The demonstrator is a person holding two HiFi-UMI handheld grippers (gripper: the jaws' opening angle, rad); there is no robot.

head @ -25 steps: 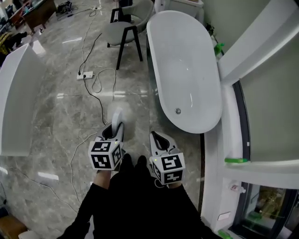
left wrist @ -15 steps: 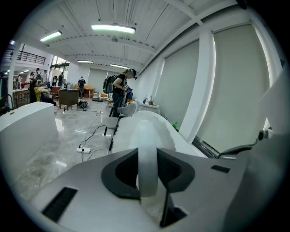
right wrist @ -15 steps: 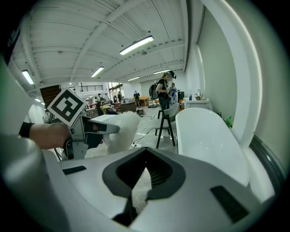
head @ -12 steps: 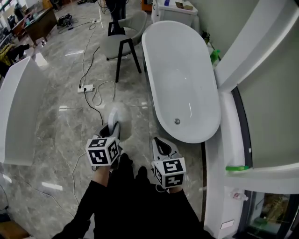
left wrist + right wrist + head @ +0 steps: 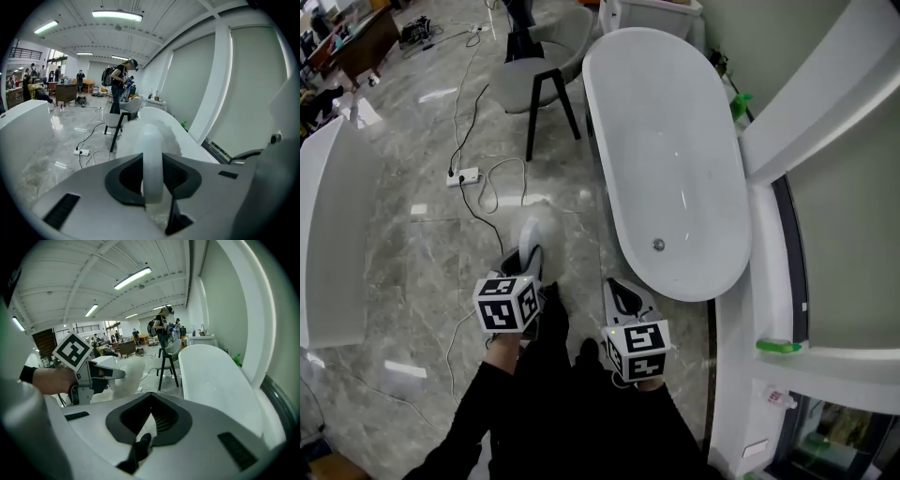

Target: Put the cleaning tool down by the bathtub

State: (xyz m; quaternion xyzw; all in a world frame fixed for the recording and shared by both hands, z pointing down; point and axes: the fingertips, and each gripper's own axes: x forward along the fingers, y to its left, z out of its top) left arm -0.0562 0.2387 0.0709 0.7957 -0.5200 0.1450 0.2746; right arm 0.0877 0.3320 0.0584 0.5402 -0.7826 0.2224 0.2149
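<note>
A fluffy white cleaning tool (image 5: pixel 531 234) sticks forward out of my left gripper (image 5: pixel 530 259), which is shut on its white handle (image 5: pixel 152 161). The fluffy head (image 5: pixel 161 133) hangs in the air above the marble floor, left of the white bathtub (image 5: pixel 675 141). My right gripper (image 5: pixel 623 292) is held beside the left one, nearer the tub's near end, its jaws shut with nothing between them (image 5: pixel 151 420). In the right gripper view the cleaning tool (image 5: pixel 126 376) and the left gripper (image 5: pixel 108 373) show at the left, the bathtub (image 5: pixel 211 380) at the right.
A grey chair (image 5: pixel 539 80) stands beyond the tub's left side. A power strip with trailing cables (image 5: pixel 461 175) lies on the floor ahead. A white curved counter (image 5: pixel 328 234) is at the left, a window ledge (image 5: pixel 769 281) and a green bottle (image 5: pixel 741 101) at the right. People stand far off.
Both grippers have sunk a little lower in the head view and stayed side by side. The left one still holds the tool; the tub has shifted slightly.
</note>
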